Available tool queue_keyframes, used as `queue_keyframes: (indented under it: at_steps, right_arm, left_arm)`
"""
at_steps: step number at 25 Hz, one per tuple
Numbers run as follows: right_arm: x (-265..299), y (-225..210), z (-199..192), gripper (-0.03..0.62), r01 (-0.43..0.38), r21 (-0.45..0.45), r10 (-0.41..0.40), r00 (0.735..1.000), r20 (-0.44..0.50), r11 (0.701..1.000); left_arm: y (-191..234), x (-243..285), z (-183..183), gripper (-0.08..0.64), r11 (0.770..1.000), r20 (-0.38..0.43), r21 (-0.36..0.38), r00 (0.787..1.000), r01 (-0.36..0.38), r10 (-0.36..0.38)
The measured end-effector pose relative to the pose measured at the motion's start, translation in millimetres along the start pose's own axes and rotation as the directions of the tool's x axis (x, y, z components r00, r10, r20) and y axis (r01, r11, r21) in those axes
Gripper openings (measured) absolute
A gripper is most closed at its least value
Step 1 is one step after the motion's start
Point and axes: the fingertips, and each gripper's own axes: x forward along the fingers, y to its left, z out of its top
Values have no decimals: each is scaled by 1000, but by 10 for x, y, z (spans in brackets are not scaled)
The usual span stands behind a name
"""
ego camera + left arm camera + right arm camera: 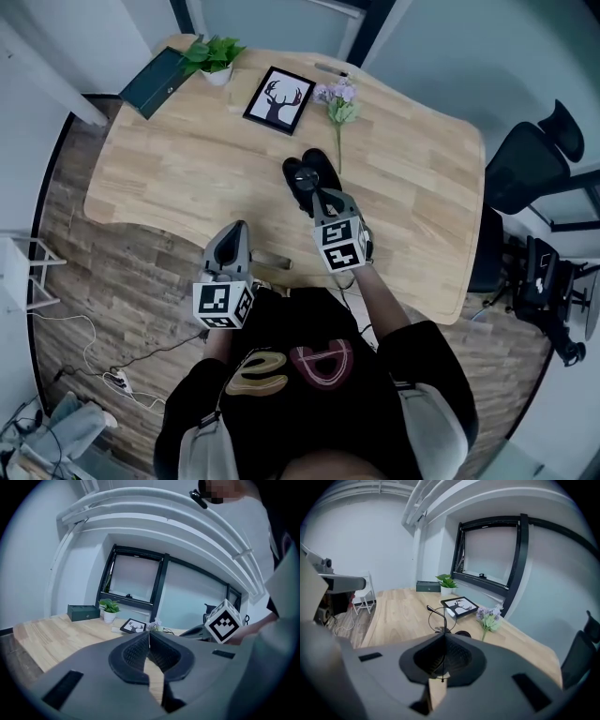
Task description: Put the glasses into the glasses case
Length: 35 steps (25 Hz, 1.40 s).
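My right gripper (pixel 317 197) (pixel 443 637) is shut on the thin wire-framed glasses (pixel 306 176) (pixel 441 629). One temple arm runs down between the pads, and a round lens stands up past the fingertips. Right behind the glasses lies the black glasses case (pixel 319 161) (pixel 463 633) on the wooden table (pixel 187 159); the right gripper's jaws hide most of it in the right gripper view. My left gripper (pixel 240 228) (pixel 149 637) hangs over the table's near edge, left of the right one, its jaws closed tip to tip with nothing between them.
Behind the case lie a sprig of pale purple flowers (pixel 340 108) and a framed deer picture (pixel 278 99). A potted plant (pixel 214 56) and a dark green box (pixel 155 82) stand at the far left corner. An office chair (pixel 530 164) is off the right end.
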Motion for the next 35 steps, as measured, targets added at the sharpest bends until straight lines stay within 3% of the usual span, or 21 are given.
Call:
queue_keyframes:
  at_steps: [11,35]
  right_arm:
    - [412,-148,-66,17,-12,66,15,999,-50,998]
    - [1057,-44,-384,17,-83,160,114,974,-194,984]
  left_arm:
    - [67,-3,-8,17,999,-6,-1,999,-52,52]
    - [383,-28,34,18,985,-37,13,984,-174,174]
